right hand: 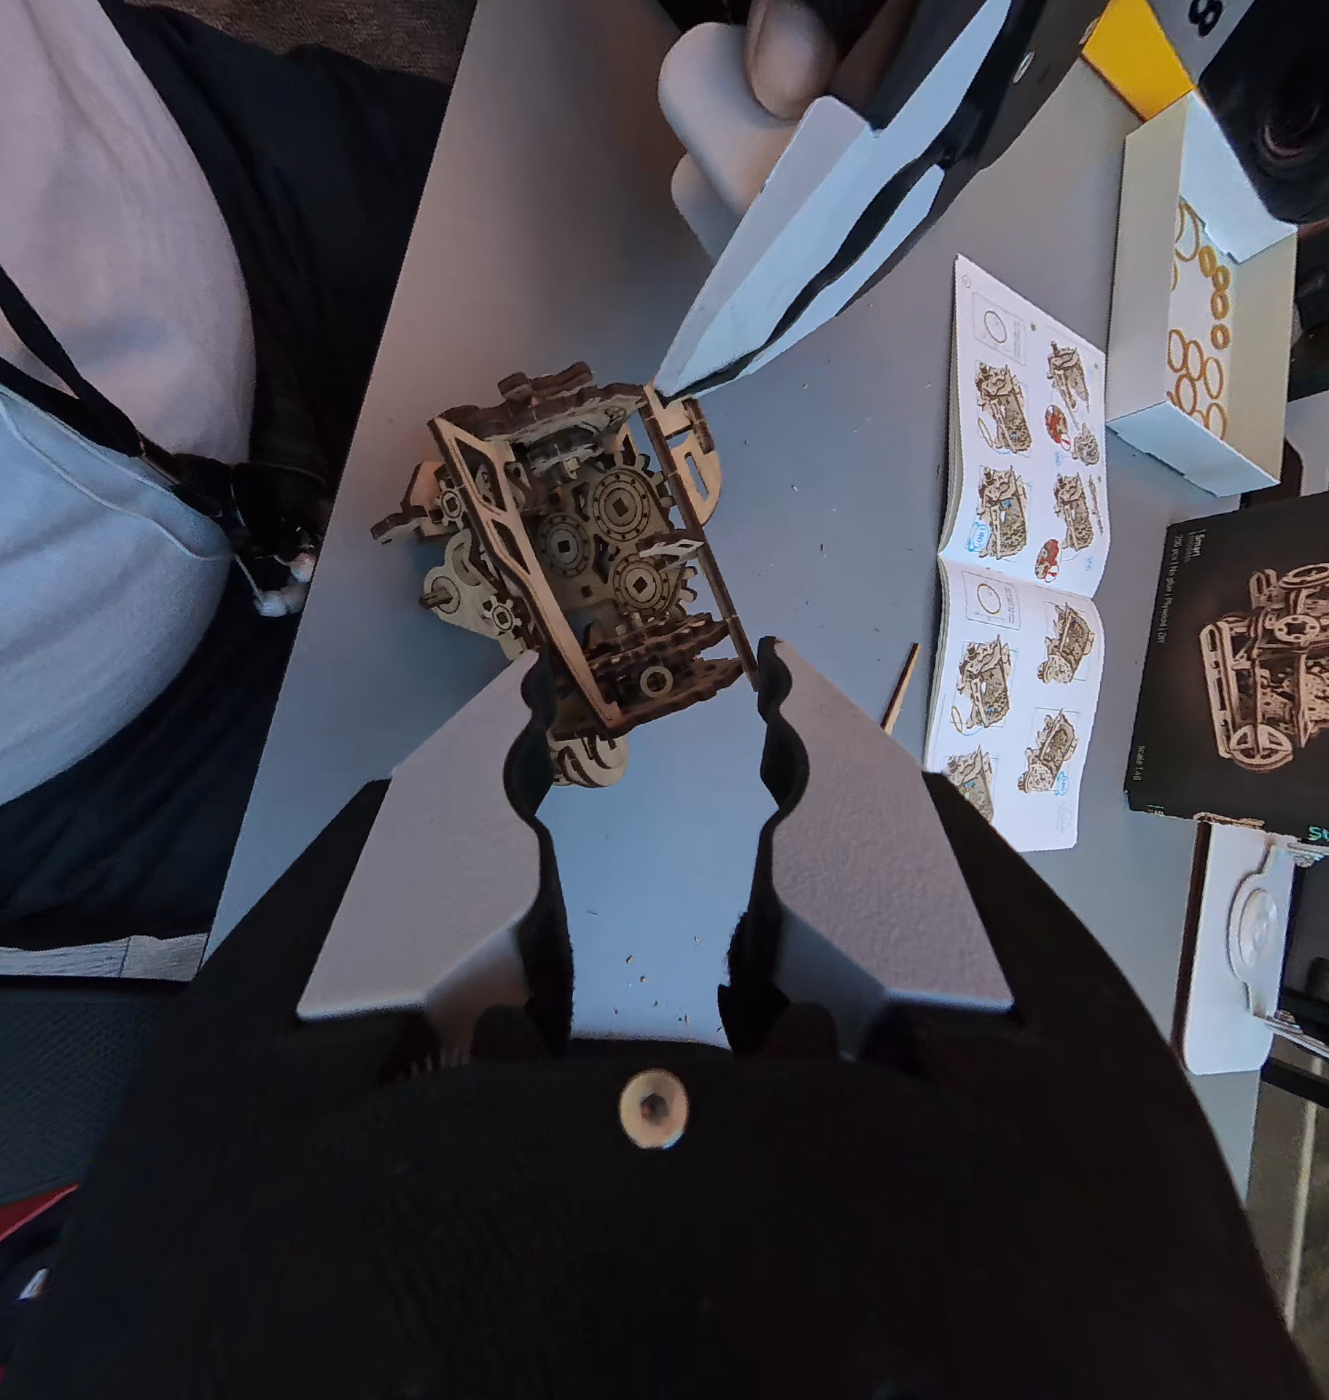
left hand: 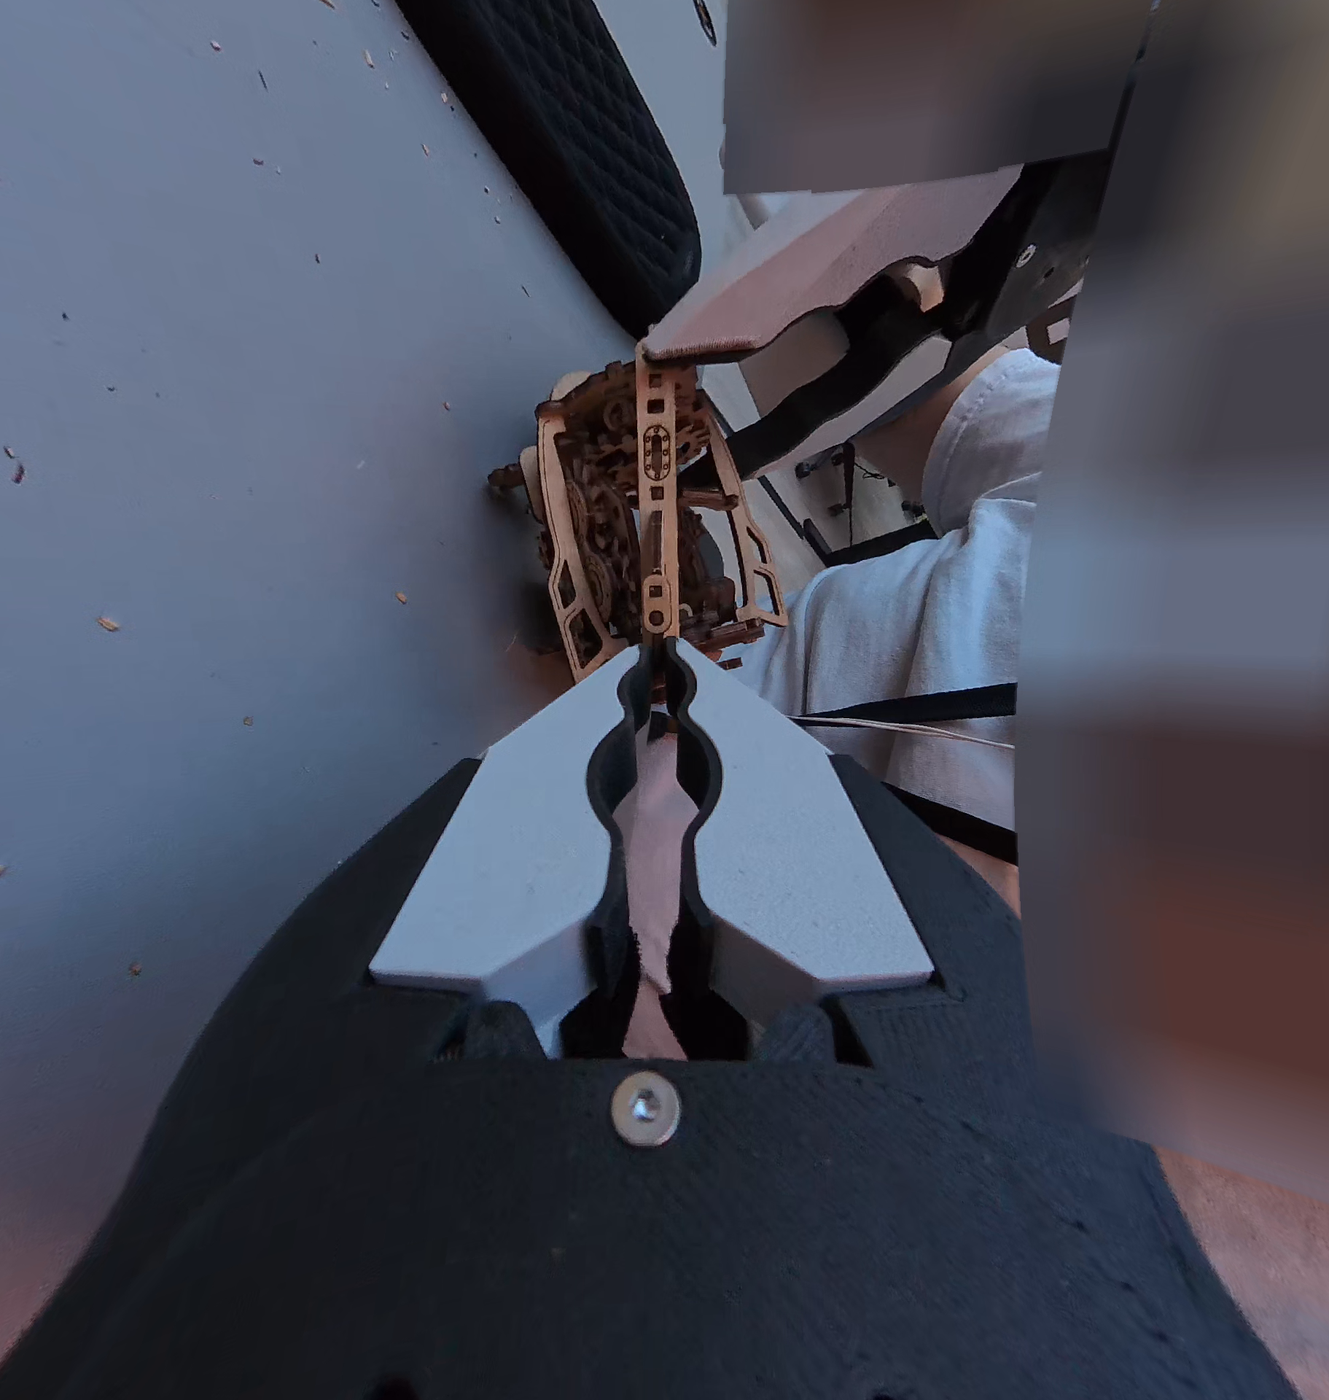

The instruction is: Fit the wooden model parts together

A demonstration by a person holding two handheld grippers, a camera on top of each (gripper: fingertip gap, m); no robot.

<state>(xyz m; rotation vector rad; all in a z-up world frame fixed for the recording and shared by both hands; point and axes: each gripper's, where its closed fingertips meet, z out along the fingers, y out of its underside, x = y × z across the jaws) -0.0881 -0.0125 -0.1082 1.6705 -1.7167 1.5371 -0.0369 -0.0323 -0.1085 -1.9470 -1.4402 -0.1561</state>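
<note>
Left gripper clamped on wooden model side panel, lengthwise ahead; right gripper apart, straddling model end.

my wooden model is pale tan with dark brown gears, on a plain grey table. at three o'clock, a white booklet and black box. my right gripper is grey, black-padded.

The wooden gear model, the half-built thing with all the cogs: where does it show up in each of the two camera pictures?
Left wrist view: the wooden gear model sits just above centre, its thin side panel pinched by the left gripper.
Right wrist view: it lies at centre on the grey table, ahead of the open right gripper.
Shared landmark: the left gripper's pale fingers at the panel.
</note>
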